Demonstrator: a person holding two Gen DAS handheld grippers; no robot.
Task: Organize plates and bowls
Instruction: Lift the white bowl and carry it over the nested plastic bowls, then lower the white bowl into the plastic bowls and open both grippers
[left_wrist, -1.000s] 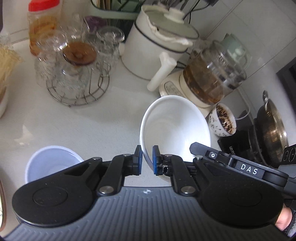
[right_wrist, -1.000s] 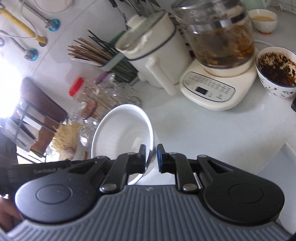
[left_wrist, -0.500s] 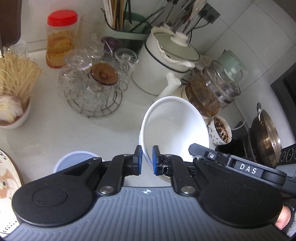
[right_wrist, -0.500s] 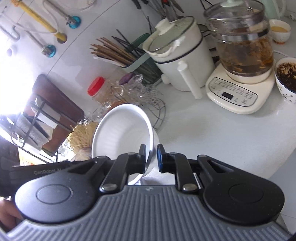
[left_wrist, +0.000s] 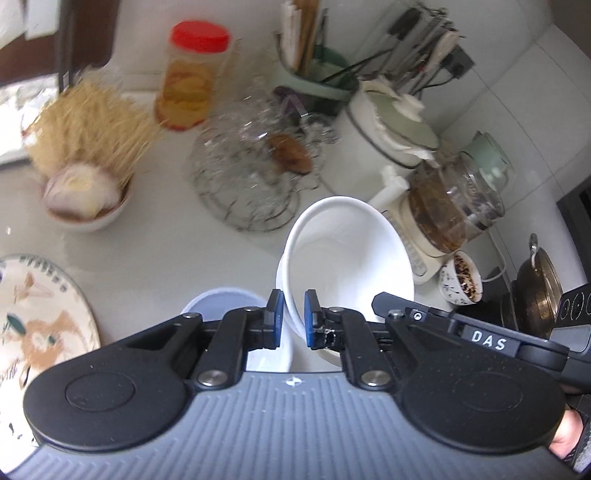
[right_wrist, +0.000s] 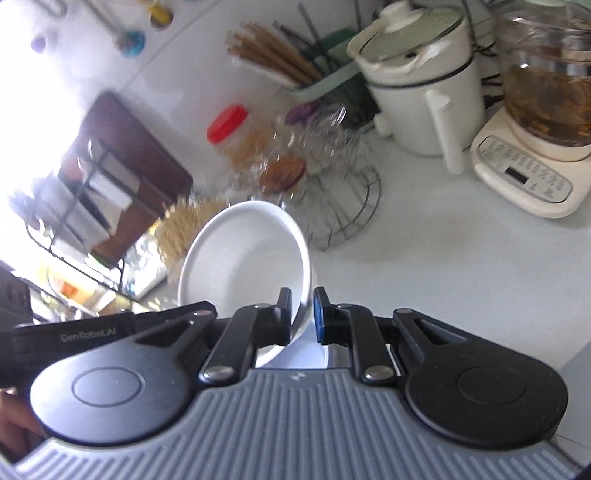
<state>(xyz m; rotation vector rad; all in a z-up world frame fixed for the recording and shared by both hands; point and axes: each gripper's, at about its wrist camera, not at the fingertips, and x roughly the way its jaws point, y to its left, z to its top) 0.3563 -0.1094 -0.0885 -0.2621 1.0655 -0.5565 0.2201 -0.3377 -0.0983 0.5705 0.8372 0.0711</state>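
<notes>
A white bowl (left_wrist: 351, 258) is held tilted above the white counter by both grippers. My left gripper (left_wrist: 293, 319) is shut on its near-left rim. My right gripper (right_wrist: 302, 315) is shut on the opposite rim, and the bowl (right_wrist: 243, 258) opens toward that camera. A pale blue bowl (left_wrist: 218, 302) stands on the counter just below and left of the held bowl. A patterned plate (left_wrist: 40, 325) lies at the left edge. The right gripper's body marked DAS (left_wrist: 480, 336) shows in the left wrist view.
A wire rack of glass cups (left_wrist: 255, 177), a red-lidded jar (left_wrist: 188, 81), a bowl with noodles and onion (left_wrist: 85, 192), a white pot (left_wrist: 391, 136), a glass kettle on its base (left_wrist: 450, 206), a patterned cup (left_wrist: 461, 284) and a metal pot (left_wrist: 535, 291) surround the counter.
Both grippers have carried the white bowl leftward and back along the counter. The noodle bowl and patterned plate have come into view, and the blue bowl now sits right under the held bowl.
</notes>
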